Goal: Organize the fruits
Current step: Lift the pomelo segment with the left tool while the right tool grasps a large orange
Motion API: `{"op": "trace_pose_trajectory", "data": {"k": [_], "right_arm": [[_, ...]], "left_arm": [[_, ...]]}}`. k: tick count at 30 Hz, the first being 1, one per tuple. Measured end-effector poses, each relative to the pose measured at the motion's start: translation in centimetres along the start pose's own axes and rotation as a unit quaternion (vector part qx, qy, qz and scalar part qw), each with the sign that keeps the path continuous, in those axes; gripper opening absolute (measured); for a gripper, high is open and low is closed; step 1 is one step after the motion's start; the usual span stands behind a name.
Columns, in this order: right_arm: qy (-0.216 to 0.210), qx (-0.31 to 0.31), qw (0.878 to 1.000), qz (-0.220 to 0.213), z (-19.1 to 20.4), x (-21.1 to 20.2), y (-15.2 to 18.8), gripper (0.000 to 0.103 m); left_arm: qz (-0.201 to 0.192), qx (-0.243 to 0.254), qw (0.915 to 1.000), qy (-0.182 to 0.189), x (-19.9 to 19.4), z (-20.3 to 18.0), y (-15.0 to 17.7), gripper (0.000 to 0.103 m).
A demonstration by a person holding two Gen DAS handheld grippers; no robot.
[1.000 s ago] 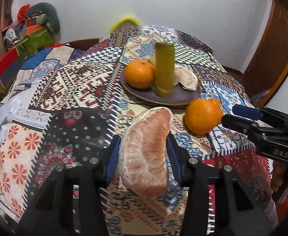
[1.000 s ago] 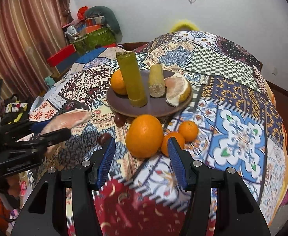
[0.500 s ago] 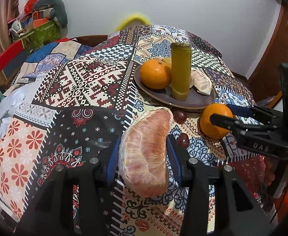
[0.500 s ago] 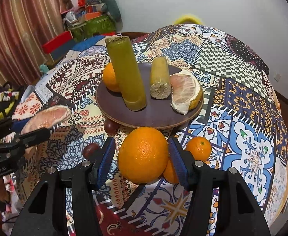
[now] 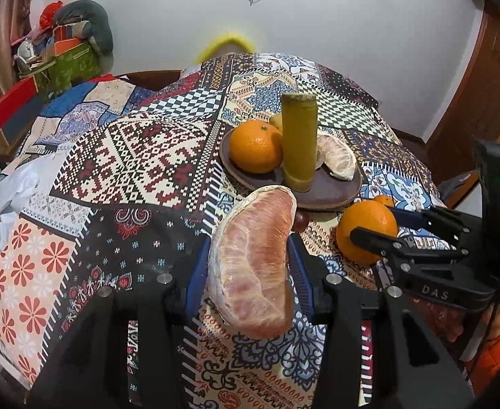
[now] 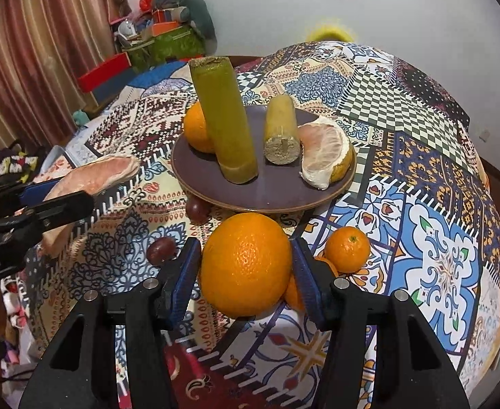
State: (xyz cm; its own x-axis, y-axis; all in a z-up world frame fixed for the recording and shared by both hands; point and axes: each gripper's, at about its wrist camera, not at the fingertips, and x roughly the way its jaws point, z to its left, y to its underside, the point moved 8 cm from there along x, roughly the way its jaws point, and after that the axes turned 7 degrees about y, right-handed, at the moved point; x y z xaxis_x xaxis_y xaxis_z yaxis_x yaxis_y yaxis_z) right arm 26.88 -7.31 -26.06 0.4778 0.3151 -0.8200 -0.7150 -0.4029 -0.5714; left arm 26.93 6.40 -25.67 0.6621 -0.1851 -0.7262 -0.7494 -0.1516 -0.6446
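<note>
Two grippers each have a fruit between their fingers. The left gripper (image 5: 250,266) is clamped on a peeled pomelo wedge (image 5: 255,259), held above the patterned tablecloth (image 5: 120,156) just short of the brown plate (image 5: 332,191). The right gripper (image 6: 245,269) straddles a large orange (image 6: 246,264) resting on the cloth before the plate, blue pads (image 6: 185,272) at both its sides; whether they press it, I cannot tell.

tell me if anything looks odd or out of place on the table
Nothing spilled or damaged. One tall green cane piece stands upright and slightly tilted on the plate, while the shorter one lies flat. Two dark round fruits and small oranges sit loose on the cloth, off the plate.
</note>
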Motion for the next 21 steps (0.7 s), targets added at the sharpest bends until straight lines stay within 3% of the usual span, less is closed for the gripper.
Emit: {"op": "trace_pose_trajectory", "data": {"k": [2, 4, 9, 11, 15, 20, 21], "right_arm": [[-0.002, 0.006, 1.000, -0.005, -0.2, -0.4, -0.1, 0.051], [-0.004, 0.011, 1.000, -0.010, -0.5, -0.7, -0.5, 0.051], [-0.003, 0.021, 1.000, -0.022, -1.4, -1.1, -1.4, 0.051], [-0.005, 0.026, 0.999, -0.023, -1.7, -1.1, -1.4, 0.051], [-0.010, 0.031, 0.999, -0.027, -2.0, -1.3, -1.4, 0.051], [-0.011, 0.029, 0.999, -0.030, -2.0, -1.4, -1.3, 0.051], [-0.012, 0.029, 0.999, -0.031, -1.9, -1.4, -1.3, 0.051]], "left_arm": [[-0.005, -0.001, 1.0000, 0.001, 0.0, 0.0, -0.5, 0.043], [-0.011, 0.000, 0.9999, 0.002, -0.1, 0.1, -1.2, 0.023], [-0.018, -0.005, 0.9997, 0.014, 0.4, 0.1, -3.1, 0.023], [-0.008, -0.008, 0.9998, 0.014, 1.0, 0.2, -2.9, 0.023], [0.032, -0.020, 0.9988, 0.033, 2.8, 0.2, -1.4, 0.037], [0.075, -0.015, 0.9957, 0.051, 4.5, -1.0, 1.0, 0.040], [0.072, -0.013, 0.9961, 0.049, 4.5, -1.2, 1.1, 0.045]]}}
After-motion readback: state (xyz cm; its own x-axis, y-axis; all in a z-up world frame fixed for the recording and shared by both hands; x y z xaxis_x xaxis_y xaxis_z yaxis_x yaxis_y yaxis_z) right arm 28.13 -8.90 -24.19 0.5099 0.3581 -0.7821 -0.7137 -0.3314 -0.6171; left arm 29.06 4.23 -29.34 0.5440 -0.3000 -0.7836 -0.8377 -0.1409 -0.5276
